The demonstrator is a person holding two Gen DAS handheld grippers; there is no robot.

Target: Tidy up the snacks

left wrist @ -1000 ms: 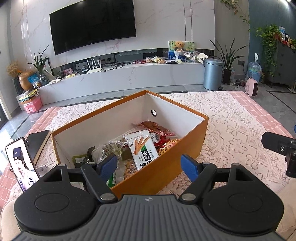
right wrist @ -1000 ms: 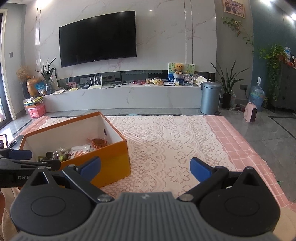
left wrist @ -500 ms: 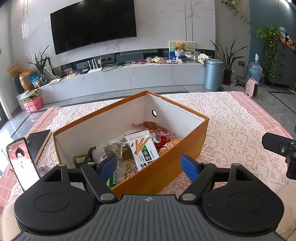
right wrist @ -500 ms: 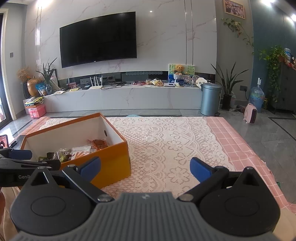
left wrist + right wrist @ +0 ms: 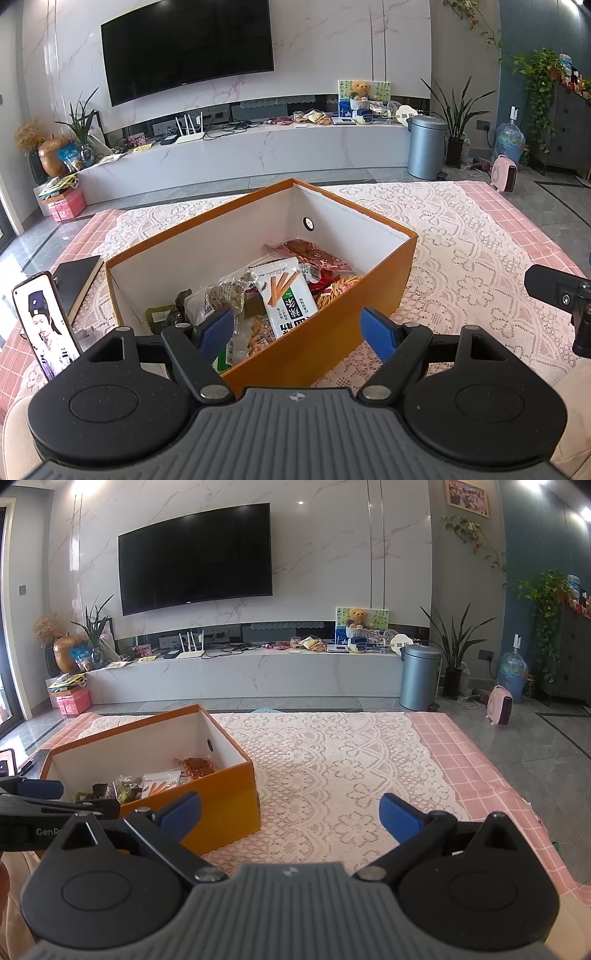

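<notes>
Both grippers' fingers spread wide, holding nothing, left gripper (image 5: 297, 329) above orange snack box (image 5: 325, 343), right gripper (image 5: 290, 814) over lace tablecloth (image 5: 332, 775)

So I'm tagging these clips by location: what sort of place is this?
Most likely a home living room: a wall-mounted TV above a long marble media console, houseplants, and a lace-covered table holding an orange snack box.
</notes>
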